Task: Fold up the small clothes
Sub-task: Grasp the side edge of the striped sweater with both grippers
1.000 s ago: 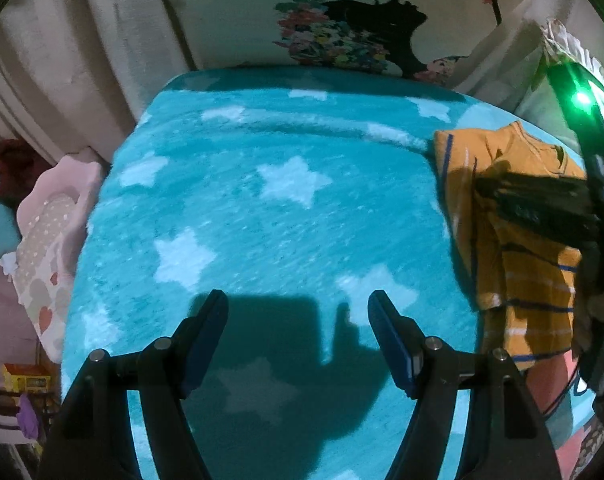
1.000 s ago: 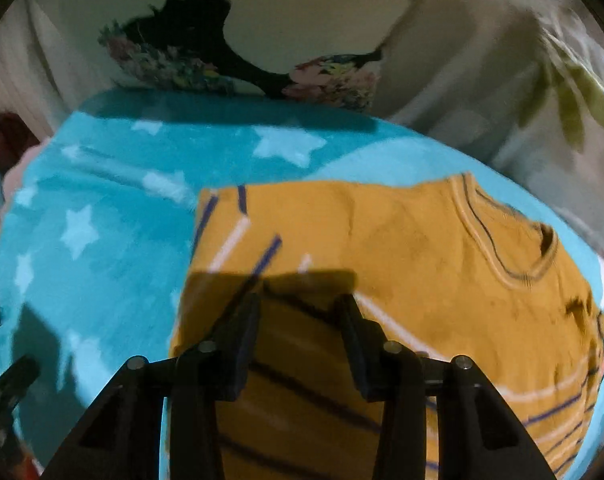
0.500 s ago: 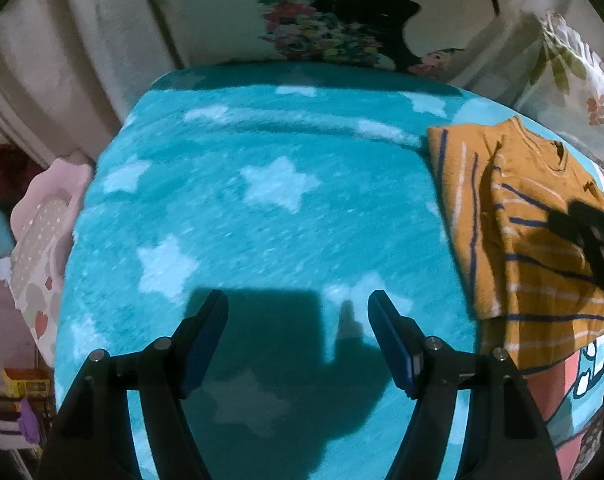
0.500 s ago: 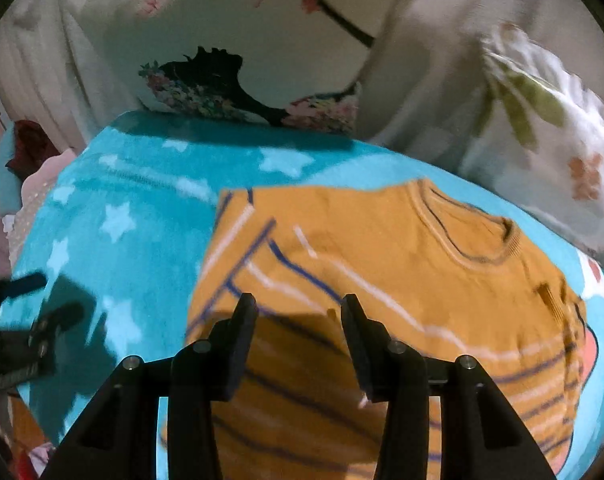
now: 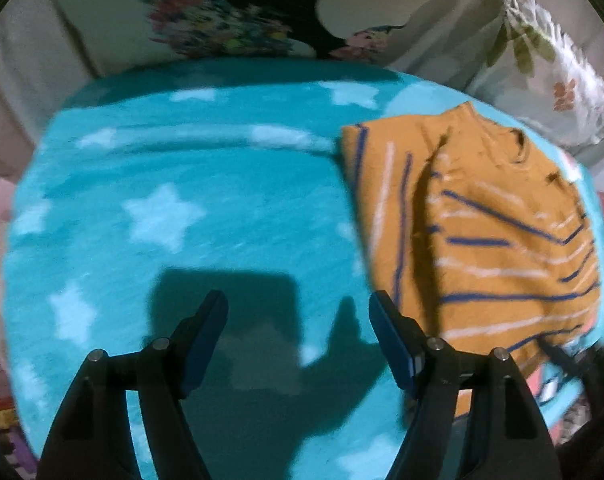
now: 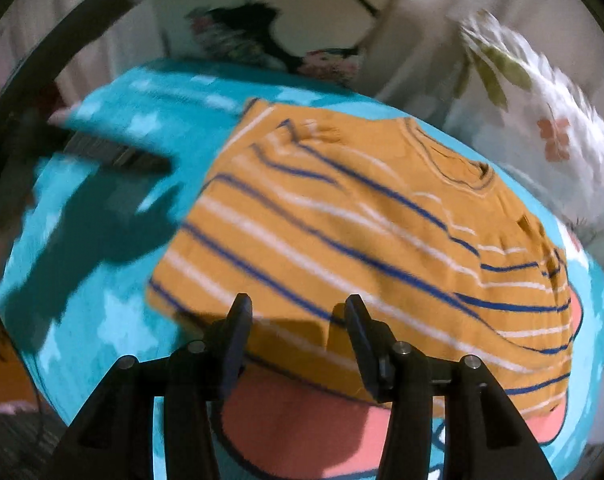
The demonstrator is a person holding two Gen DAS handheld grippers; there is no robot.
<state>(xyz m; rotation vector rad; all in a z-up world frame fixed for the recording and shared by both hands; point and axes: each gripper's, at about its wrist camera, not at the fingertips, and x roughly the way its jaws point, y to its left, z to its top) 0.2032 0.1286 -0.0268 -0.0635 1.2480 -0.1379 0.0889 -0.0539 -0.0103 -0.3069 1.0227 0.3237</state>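
Note:
A small orange shirt (image 5: 482, 220) with blue and white stripes lies flat on the right part of a teal star blanket (image 5: 181, 200), one side folded in over its body. My left gripper (image 5: 297, 312) is open over bare blanket, left of the shirt, with nothing between its fingers. In the right wrist view the shirt (image 6: 362, 220) fills the middle. My right gripper (image 6: 297, 304) hovers over its near hem; its jaws are opening and nothing is pinched between them. The left gripper (image 6: 113, 156) shows there as a dark blur at the left.
A cream pillow with a black and floral print (image 5: 253, 20) leans at the back. A white leaf-print pillow (image 5: 550, 80) sits at the back right. A coral patch of the blanket (image 6: 302, 412) lies under the right gripper. The blanket drops off at the left edge.
The right gripper drew back over the shirt toward its near hem and its jaws widened; it left the left wrist view. The left gripper shifted toward the shirt and stayed open.

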